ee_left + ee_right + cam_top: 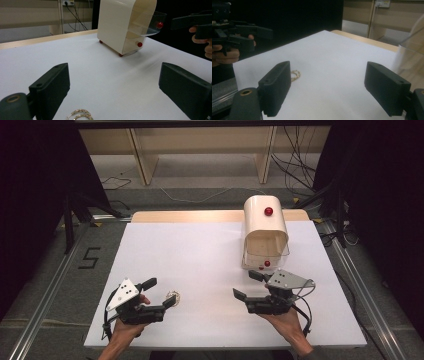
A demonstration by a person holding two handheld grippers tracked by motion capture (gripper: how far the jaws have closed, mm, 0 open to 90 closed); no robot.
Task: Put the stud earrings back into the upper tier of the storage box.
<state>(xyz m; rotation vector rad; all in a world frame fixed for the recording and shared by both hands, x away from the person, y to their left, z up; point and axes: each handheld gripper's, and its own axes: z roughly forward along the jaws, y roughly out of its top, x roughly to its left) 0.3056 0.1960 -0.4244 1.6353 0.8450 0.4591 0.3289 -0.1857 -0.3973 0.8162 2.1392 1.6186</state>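
Note:
A small gold chain point(173, 296) lies coiled on the white table sheet point(210, 265), just right of my left gripper point(160, 292), which is open and holds nothing. In the left gripper view the chain point(80, 115) lies low between the wide-apart jaws of that gripper point(117, 87). My right gripper point(248, 285) is open too, with nothing in it, in front of a cream drawer box point(265, 227). From the right gripper point(332, 85) the chain point(295, 74) shows beside the left jaw.
The cream box point(117, 22) has red knobs point(139, 44) and a clear upper drawer point(150, 22) pulled out. The other hand's gripper point(192, 21) shows at the right, beside it. Shelving and loose cables point(295, 165) lie beyond the table's far edge.

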